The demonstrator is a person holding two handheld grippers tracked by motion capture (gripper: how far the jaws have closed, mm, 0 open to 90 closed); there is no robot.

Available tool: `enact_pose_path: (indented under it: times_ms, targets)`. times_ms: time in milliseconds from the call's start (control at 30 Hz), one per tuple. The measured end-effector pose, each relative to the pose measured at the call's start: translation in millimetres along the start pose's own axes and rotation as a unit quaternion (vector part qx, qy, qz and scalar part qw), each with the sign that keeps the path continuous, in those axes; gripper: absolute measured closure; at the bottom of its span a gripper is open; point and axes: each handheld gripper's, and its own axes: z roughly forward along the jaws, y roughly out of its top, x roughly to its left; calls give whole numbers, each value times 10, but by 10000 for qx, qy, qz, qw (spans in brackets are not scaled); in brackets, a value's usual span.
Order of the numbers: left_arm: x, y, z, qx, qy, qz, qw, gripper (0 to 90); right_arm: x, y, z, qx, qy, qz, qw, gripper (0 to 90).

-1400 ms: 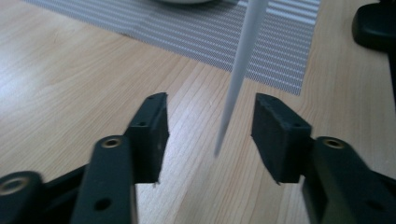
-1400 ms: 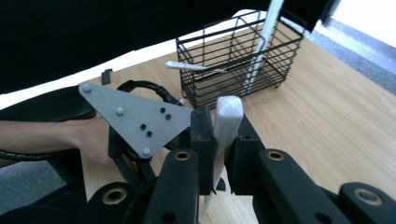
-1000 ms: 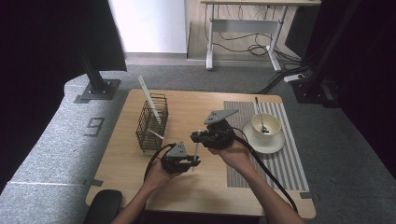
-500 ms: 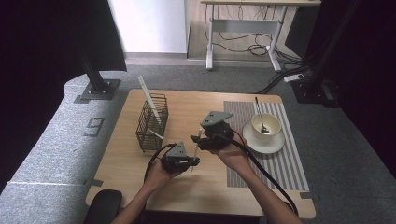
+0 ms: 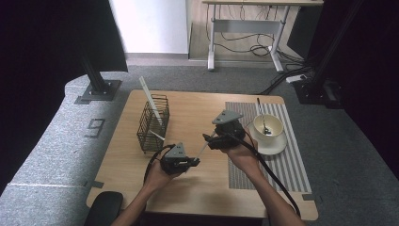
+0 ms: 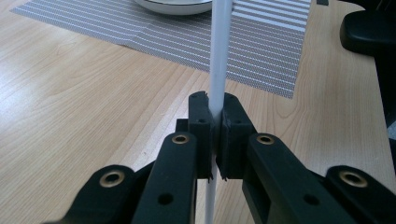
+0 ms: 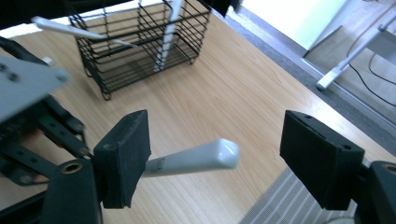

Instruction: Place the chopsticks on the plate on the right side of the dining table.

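So the left gripper [image 6: 215,140] pinches a white stick [image 6: 219,56]; right gripper [image 7: 215,158] jaws have just been opening, spread around its tip. High view adds the wire basket [image 5: 153,123] on the wooden table [image 5: 197,183], grey carpet [image 5: 51,150] around.

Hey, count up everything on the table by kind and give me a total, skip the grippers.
White sticks: 3, one held, two in the basket
Wire basket: 1
Cup: 1
Saucer: 1
Spoon: 1
Striped mat: 1
Total: 8
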Motion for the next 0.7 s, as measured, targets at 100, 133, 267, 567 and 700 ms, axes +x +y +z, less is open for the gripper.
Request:
enact_pose_path:
  times_ms: [100, 133, 267, 567, 700]
  targets:
    - [15, -10, -7, -5, -17, -82, 10000, 855, -59, -69, 11, 23, -70, 77, 9999, 238]
    - [18, -12, -11, -1, -13, -92, 10000, 855, -79, -93, 15, 39, -91, 96, 9999, 238]
    - [37, -25, -26, -17, -21, -117, 9999, 855, -162, -190, 27, 64, -142, 247, 9996, 238]
    - [49, -40, -28, -34, -106, -80, 9999, 852, -319, -490, 84, 134, -146, 652, 9977, 236]
    - [52, -48, -24, -3, -146, -29, 9999, 851, -346, -599, 113, 150, -136, 771, 9968, 236]
